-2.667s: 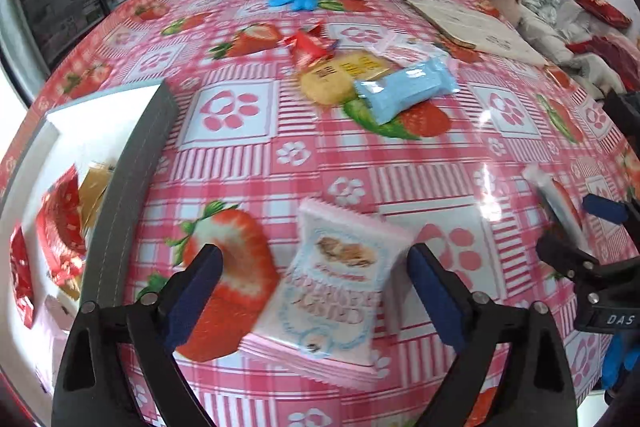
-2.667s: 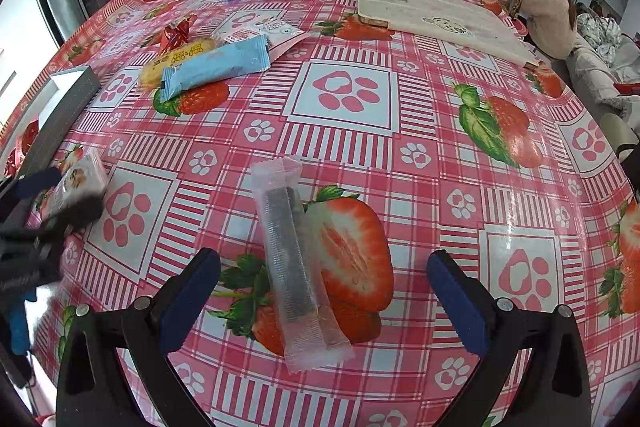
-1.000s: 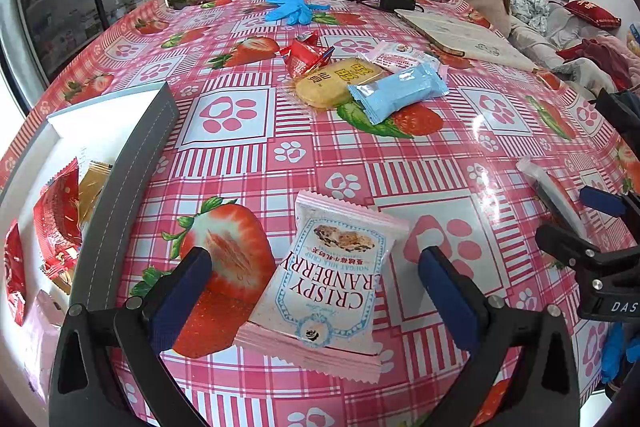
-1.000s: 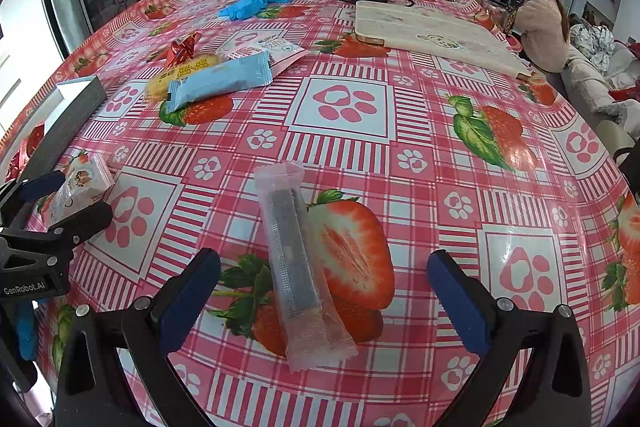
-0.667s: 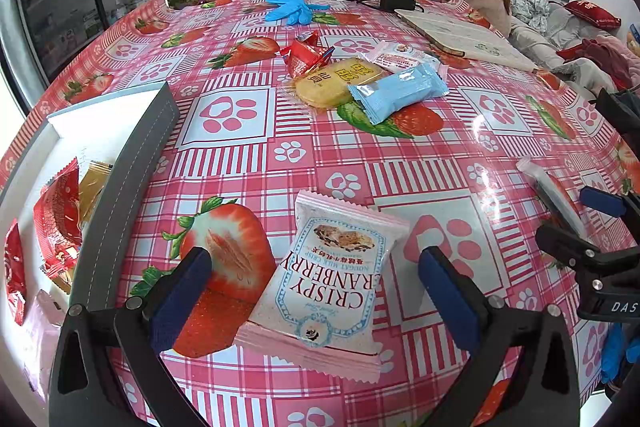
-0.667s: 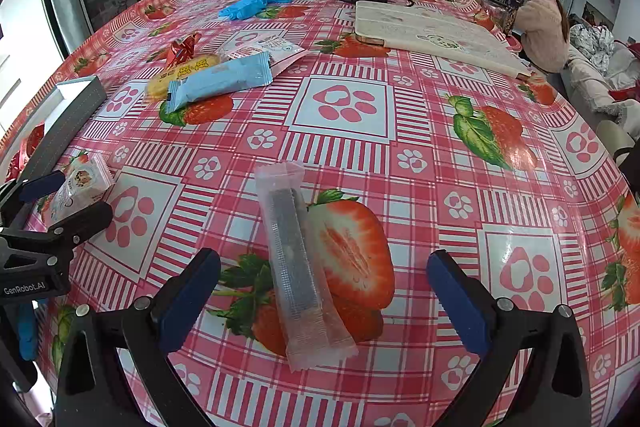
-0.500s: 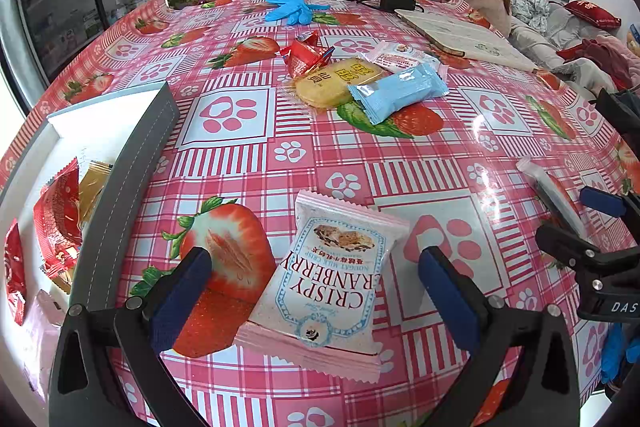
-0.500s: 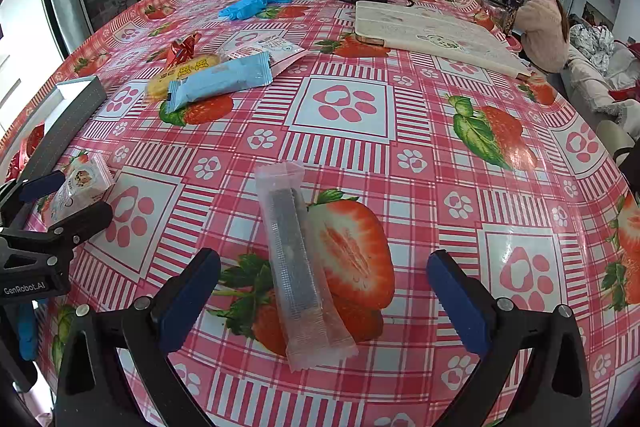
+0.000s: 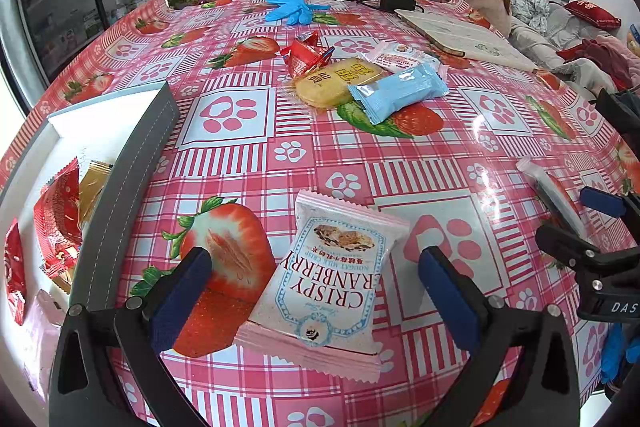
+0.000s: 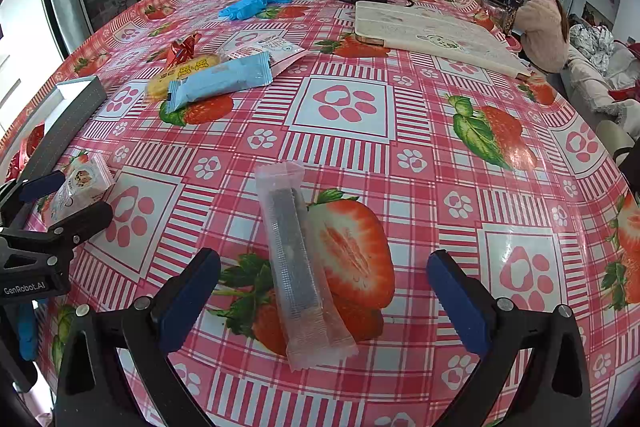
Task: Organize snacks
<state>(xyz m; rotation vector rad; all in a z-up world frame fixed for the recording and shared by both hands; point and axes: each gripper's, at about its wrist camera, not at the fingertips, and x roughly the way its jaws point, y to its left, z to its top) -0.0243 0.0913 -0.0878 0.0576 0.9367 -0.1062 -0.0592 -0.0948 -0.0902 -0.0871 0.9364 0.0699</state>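
Left claw (image 9: 316,279) straddles pink packet (image 9: 334,279) reading "CRISPY CRANBERRY", jaws wide

table (image 10: 420,163) | strawberry cloth | on it — snack packets (image 9: 396,93), tray (image 9: 132,163), gloves (image 9: 294,7)

Pink-red check cloth (image 9: 248,155) w/ strawberries, paw prints.
Centre: white-pink packet (image 9: 332,283), blue print. Upper mid: light-blue wrapper (image 9: 396,91), yellow cracker (image 9: 336,83). Left edge: grey box (image 9: 128,187).
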